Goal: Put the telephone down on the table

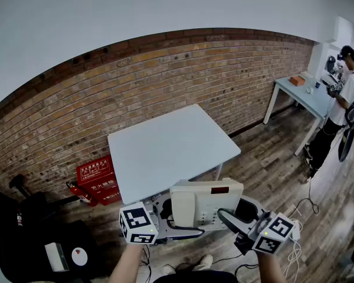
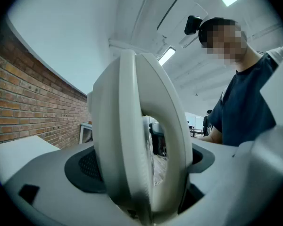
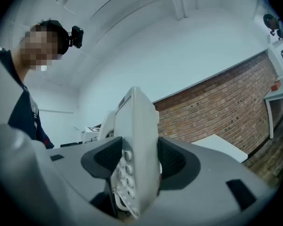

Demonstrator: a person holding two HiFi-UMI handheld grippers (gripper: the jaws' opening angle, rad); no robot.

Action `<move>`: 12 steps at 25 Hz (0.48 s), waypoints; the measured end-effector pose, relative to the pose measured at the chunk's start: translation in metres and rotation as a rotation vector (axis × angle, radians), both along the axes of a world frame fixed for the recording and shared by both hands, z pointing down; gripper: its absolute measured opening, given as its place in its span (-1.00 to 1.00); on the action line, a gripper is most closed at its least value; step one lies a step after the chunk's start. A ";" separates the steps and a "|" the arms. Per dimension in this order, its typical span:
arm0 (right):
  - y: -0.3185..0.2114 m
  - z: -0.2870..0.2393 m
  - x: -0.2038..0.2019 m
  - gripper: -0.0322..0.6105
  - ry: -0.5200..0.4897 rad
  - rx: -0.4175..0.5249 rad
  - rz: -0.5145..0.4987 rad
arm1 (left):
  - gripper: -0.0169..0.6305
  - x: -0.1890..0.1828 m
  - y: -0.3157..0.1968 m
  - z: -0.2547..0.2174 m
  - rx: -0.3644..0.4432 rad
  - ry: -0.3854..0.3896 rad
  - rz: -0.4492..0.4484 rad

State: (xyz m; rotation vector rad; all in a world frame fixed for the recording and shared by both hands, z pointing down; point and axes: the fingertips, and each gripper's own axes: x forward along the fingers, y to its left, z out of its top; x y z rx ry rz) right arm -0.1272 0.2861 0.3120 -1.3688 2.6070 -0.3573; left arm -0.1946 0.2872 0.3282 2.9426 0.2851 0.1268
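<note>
Jaws of the left gripper (image 1: 168,217) are closed on the handset side of an off-white plastic desk telephone (image 1: 205,202); the left gripper view shows the arched handset (image 2: 172,140) and the body behind it wedged between the two dark pads. Jaws of the right gripper (image 1: 239,214) pinch the opposite edge, with one pad on the keypad face and the other on the back, as the right gripper view shows. Both grippers point level. The telephone hangs in the air between them, face up, above the wooden floor (image 1: 271,158) and just short of the near edge of the white rectangular table (image 1: 165,146), touching nothing else. The table stands against a red brick wall (image 1: 183,75).

Assessment: the shell is stiff and smooth, probably of modest weight, so the pads could slip if the squeeze eases on one side only. The handset likely sits loose in its cradle and could tip out on a tilt; the left hold, spanning handset and body together, seems to guard against this. A coiled cord (image 3: 114,199) shows under the keypad edge and may drag or snag. The two-sided hold on the rigid side edges is sound, and the unit should stay level. The set-down is not yet done.
</note>
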 end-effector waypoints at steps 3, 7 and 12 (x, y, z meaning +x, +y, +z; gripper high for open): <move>-0.004 0.004 0.004 -0.15 -0.001 -0.003 -0.002 | 0.53 0.004 -0.004 0.005 0.000 0.000 -0.002; -0.009 0.006 0.013 -0.15 -0.001 -0.005 0.002 | 0.53 0.013 -0.009 0.007 -0.004 -0.001 -0.002; -0.016 0.006 0.032 -0.15 -0.004 -0.005 -0.002 | 0.53 0.032 -0.016 0.006 -0.006 0.002 -0.004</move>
